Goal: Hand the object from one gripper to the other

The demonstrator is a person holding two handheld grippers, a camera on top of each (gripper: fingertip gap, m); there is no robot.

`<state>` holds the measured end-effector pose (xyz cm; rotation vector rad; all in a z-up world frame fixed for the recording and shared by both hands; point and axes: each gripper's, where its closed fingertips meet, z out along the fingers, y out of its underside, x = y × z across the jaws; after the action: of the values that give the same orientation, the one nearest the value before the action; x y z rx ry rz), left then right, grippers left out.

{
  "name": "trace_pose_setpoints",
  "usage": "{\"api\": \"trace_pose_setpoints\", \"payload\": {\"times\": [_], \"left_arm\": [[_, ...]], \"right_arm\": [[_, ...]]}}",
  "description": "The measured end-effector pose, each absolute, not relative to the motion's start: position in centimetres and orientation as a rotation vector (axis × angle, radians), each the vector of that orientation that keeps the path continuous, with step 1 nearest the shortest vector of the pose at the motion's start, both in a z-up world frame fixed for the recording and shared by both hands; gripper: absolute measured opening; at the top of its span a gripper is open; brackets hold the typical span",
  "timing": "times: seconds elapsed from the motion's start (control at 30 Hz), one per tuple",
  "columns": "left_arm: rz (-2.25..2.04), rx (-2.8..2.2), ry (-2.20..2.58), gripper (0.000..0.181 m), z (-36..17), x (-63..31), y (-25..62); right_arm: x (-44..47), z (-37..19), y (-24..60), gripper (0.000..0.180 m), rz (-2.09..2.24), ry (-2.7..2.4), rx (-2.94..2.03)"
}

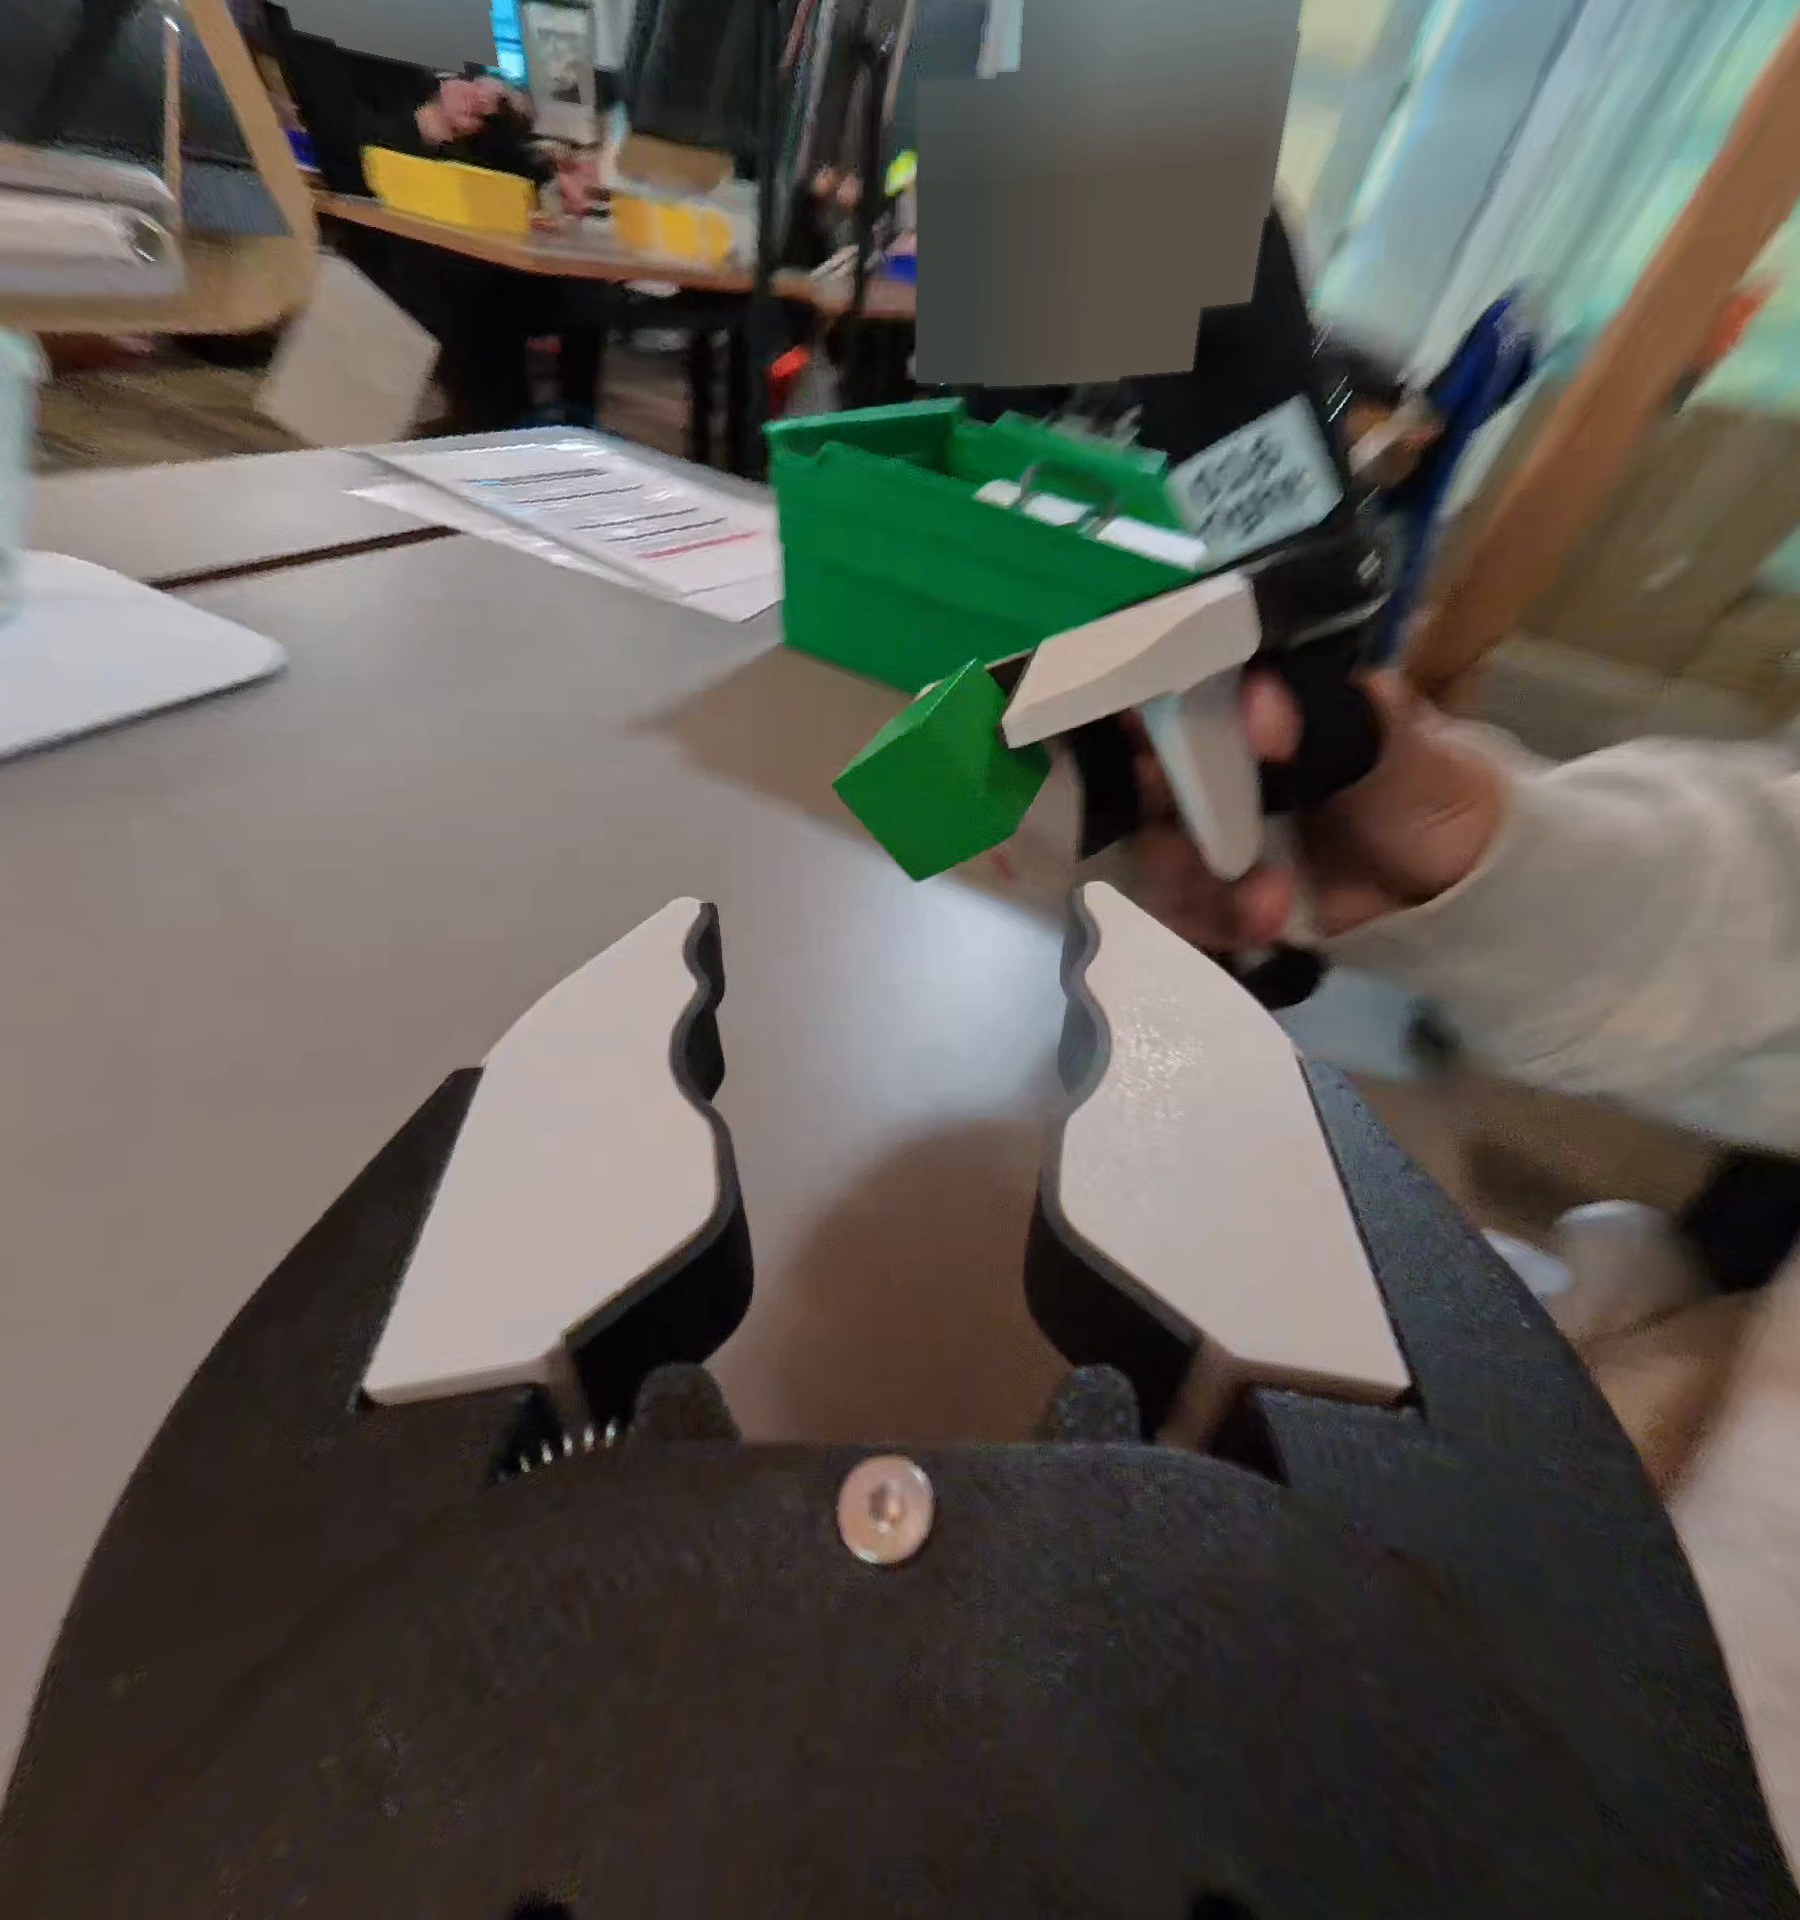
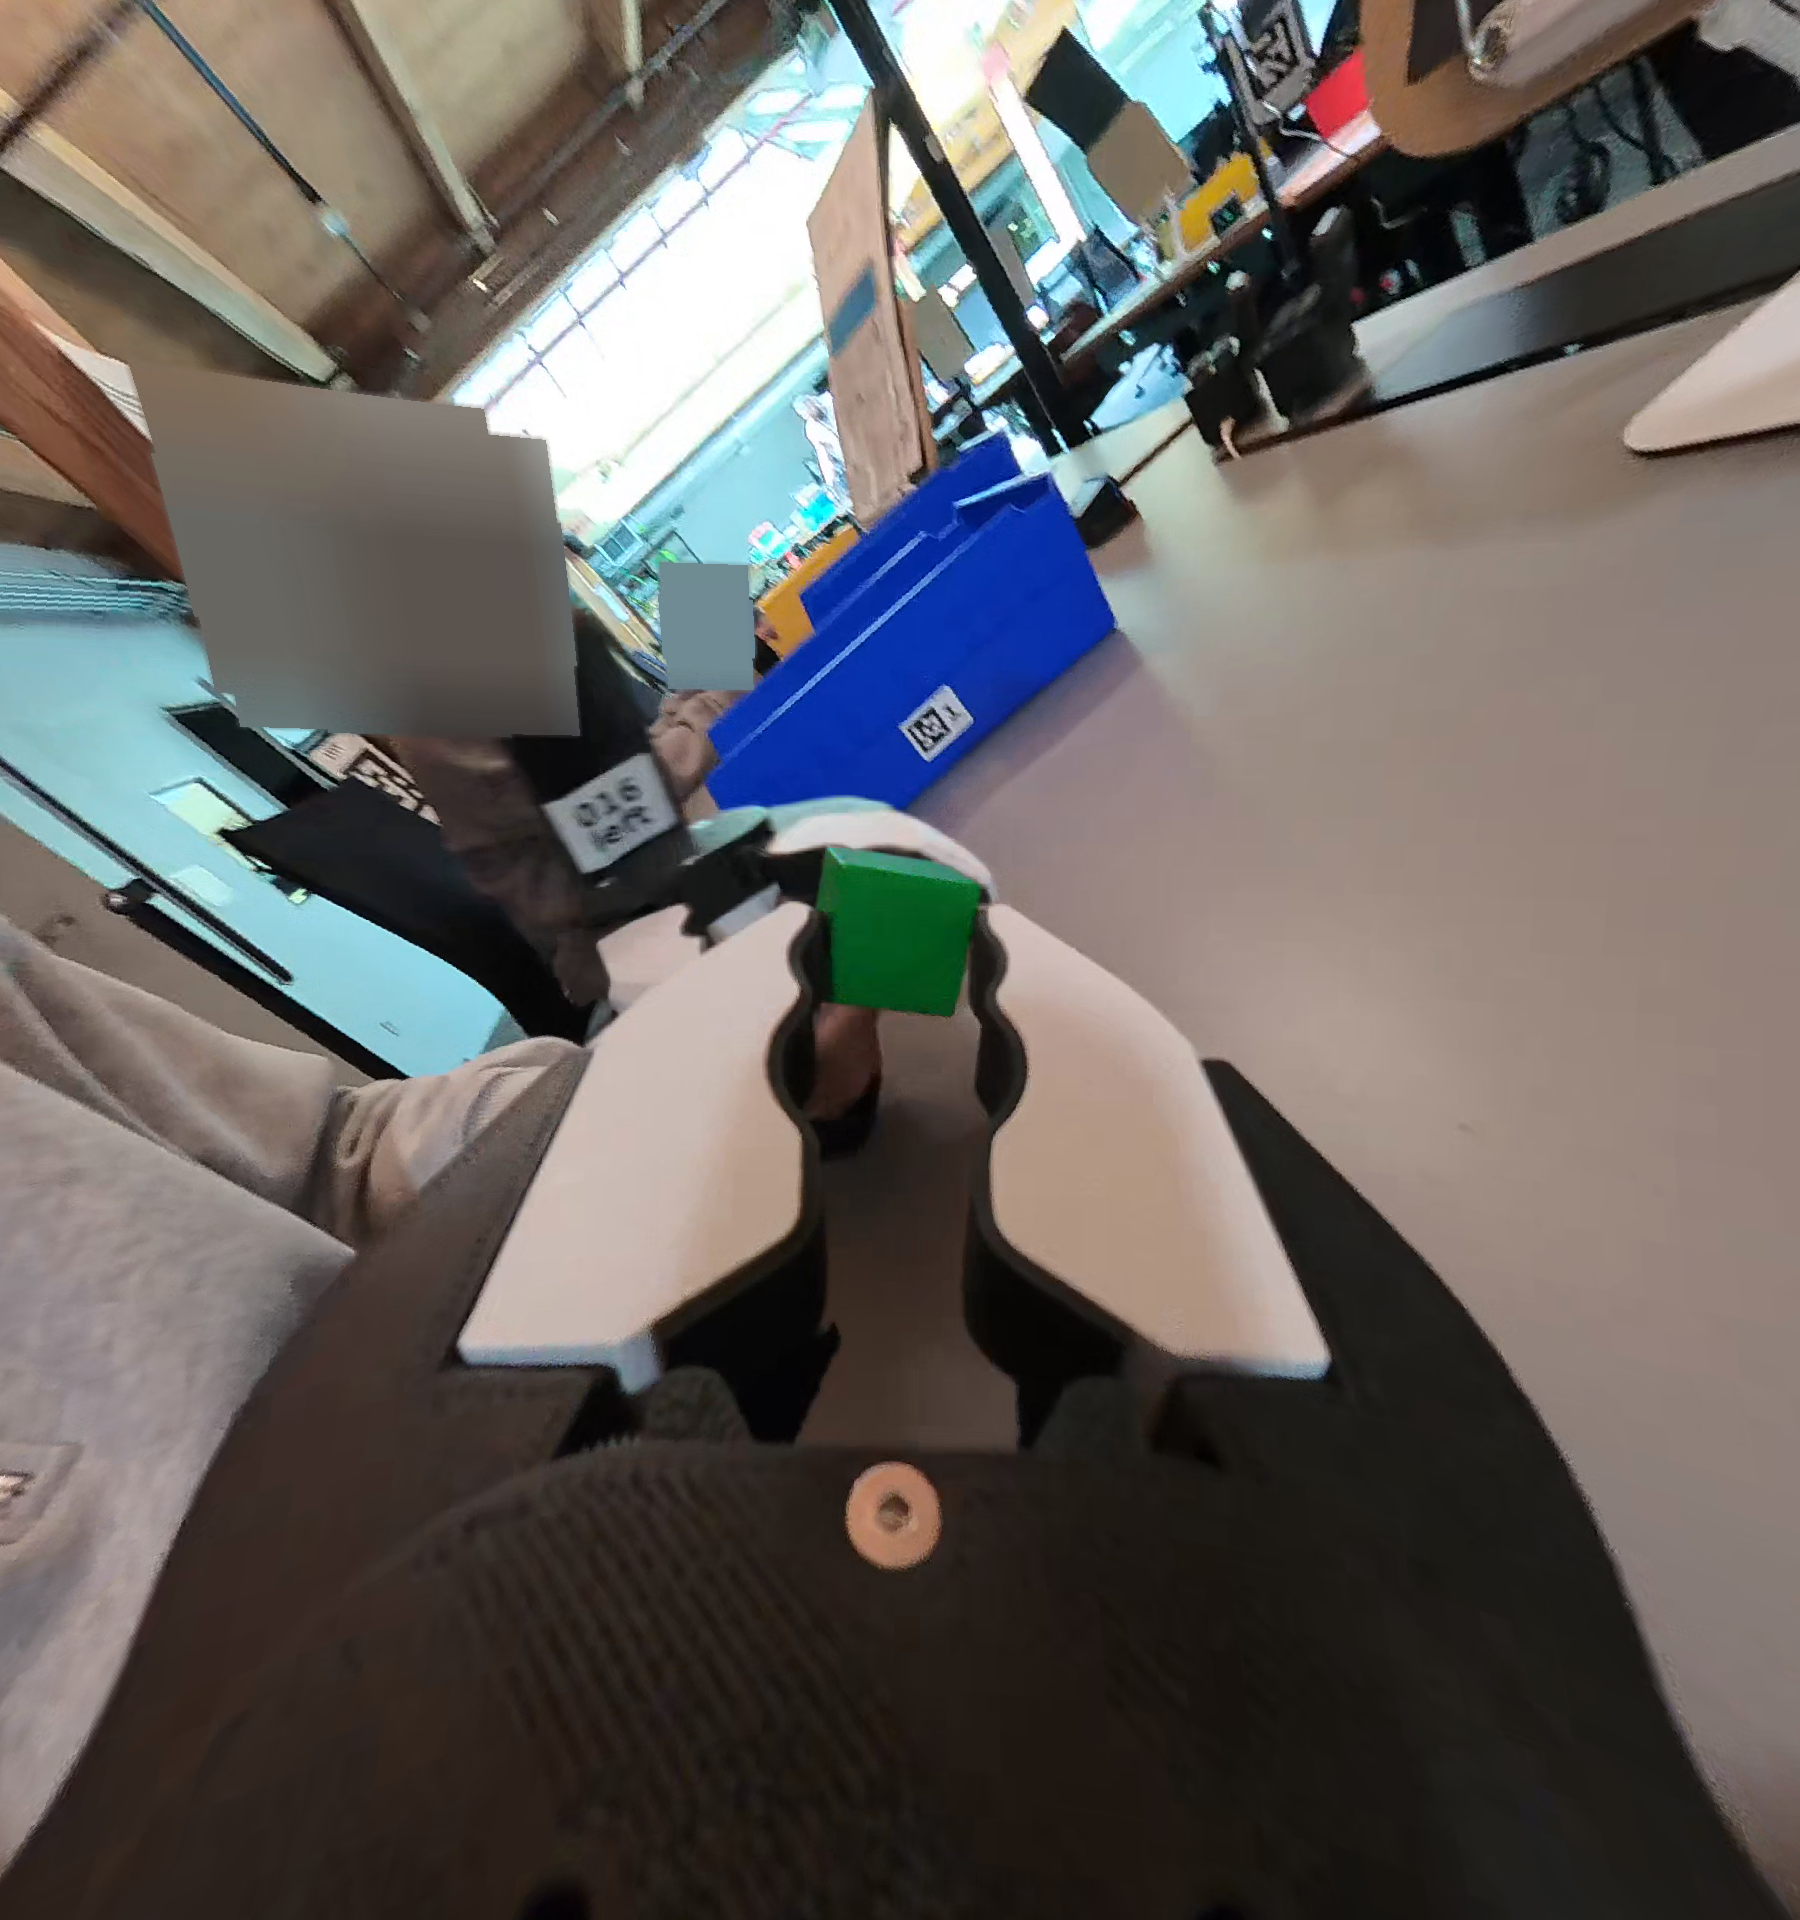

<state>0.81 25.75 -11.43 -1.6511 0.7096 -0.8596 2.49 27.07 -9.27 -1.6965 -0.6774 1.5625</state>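
Observation:
A green cube (image 2: 894, 940) is clamped between the fingertips of my right gripper (image 2: 896, 935), held in the air above the grey table (image 2: 1395, 831). In the left wrist view the cube (image 1: 937, 784) hangs at the tip of the right gripper (image 1: 1000, 717), which comes in from the right in a person's hand. My left gripper (image 1: 891, 925) is open and empty, its fingertips just below and in front of the cube, not touching it. In the right wrist view the left gripper (image 2: 771, 862) shows partly behind the cube.
A green bin (image 1: 906, 540) stands on the table behind the cube, with a sheet of paper (image 1: 595, 509) to its left. A blue bin (image 2: 917, 675) stands at the table's far edge. A white flat base (image 1: 75, 655) lies at the left. People sit at desks in the background.

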Motion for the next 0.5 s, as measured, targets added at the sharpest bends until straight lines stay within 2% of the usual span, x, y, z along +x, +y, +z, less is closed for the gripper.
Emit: {"api": "trace_pose_setpoints", "payload": {"times": [0.13, 0.2, 0.4, 0.5], "left_arm": [[-1.381, -1.574, 0.569, 0.050, -9.3, 1.4, 24.2], [-1.511, -1.536, 0.497, 0.048, -8.7, 1.2, 24.1], [-1.567, -1.533, 0.502, 0.029, -8.7, 1.4, 23.8], [-1.580, -1.544, 0.499, 0.027, -8.7, 1.3, 23.8]], "right_arm": [[2.0, -8.8, 26.3, 0.027, 1.573, -0.736, -1.635], [1.6, -8.7, 25.7, 0.027, 1.547, -0.795, -1.609], [0.9, -8.4, 24.7, 0.027, 1.551, -0.851, -1.569], [0.9, -8.3, 24.6, 0.027, 1.552, -0.851, -1.559]]}}
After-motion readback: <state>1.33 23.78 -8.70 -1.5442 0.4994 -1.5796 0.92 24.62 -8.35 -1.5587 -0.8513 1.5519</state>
